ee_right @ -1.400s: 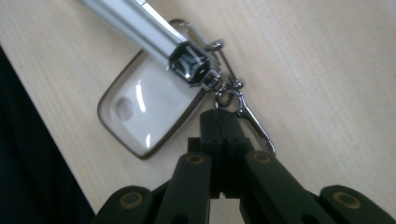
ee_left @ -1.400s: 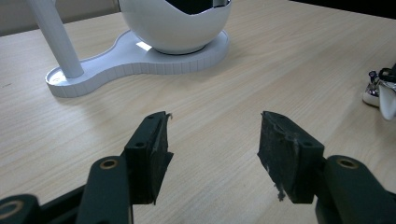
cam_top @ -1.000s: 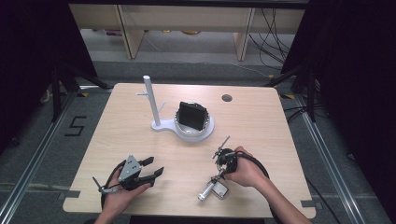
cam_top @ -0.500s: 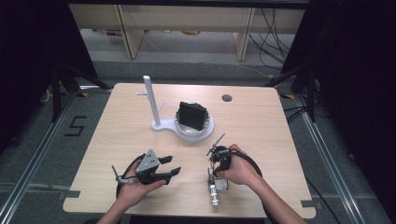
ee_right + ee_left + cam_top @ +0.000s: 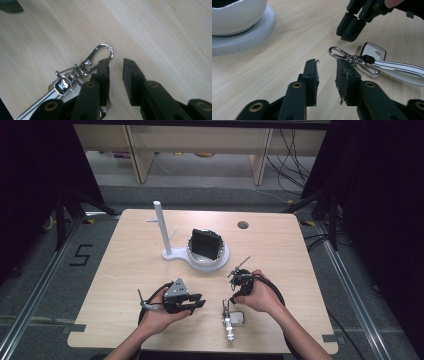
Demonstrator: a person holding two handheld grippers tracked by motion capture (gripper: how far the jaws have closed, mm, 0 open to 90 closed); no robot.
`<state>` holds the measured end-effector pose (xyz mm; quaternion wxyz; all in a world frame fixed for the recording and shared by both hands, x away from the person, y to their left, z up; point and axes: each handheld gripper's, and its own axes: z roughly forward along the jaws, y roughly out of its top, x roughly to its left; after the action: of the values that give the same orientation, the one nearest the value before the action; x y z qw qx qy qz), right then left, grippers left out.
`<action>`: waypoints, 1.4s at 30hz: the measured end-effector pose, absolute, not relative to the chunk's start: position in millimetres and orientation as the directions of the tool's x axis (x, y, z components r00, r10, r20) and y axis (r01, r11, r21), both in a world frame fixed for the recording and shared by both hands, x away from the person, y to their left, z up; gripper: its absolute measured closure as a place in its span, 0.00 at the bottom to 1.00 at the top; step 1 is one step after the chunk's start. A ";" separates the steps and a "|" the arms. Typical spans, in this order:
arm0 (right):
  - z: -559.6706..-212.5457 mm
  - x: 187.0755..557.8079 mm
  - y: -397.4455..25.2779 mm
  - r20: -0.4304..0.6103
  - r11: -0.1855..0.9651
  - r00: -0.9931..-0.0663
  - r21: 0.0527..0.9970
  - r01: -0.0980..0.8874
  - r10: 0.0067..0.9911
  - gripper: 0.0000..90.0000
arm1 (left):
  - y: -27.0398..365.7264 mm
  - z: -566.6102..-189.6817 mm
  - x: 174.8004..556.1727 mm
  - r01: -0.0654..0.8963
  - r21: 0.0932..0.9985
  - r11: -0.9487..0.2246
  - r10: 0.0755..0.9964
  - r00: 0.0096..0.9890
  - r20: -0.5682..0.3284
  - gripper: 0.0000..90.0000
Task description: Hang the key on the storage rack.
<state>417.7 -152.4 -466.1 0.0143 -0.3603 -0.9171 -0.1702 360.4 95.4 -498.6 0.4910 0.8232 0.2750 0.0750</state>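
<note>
A key fob on a strap with a silver clasp lies on the wooden table near the front edge. My left gripper is open just to its left, and the clasp lies on the wood beyond the jaw tips of the left gripper. The white fob and the strap stretch off to the right. My right gripper hangs just behind the fob, pointing down at it. The clasp ring lies beside the left jaw of the right gripper, whose jaws stand a little apart with bare wood between them.
A white stand with an upright post and a white bowl holding a black object sits at the table's middle. A round cable hole is at the back right. Cables loop around both hands.
My left gripper has travelled to the right, from the front left up to the key fob. The right hand has shifted slightly left and forward over the fob.
</note>
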 end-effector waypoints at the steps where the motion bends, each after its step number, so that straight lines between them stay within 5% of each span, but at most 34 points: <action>1: -465.6 417.9 -151.3 0.156 0.672 -0.730 0.301 0.677 0.665 0.83 | 93.4 -498.8 360.1 0.382 0.849 -0.365 0.522 0.839 -0.153 0.81; 42: -478.9 424.7 -130.4 0.214 0.561 -0.601 0.222 0.798 0.770 0.84 | 77.1 -499.1 356.6 0.346 0.840 -0.417 0.478 0.870 -0.122 0.79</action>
<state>424.7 -130.4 -478.9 0.0462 -0.4445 -0.8821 -0.1488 356.6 77.1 -499.1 0.4809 0.8389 0.2456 0.0682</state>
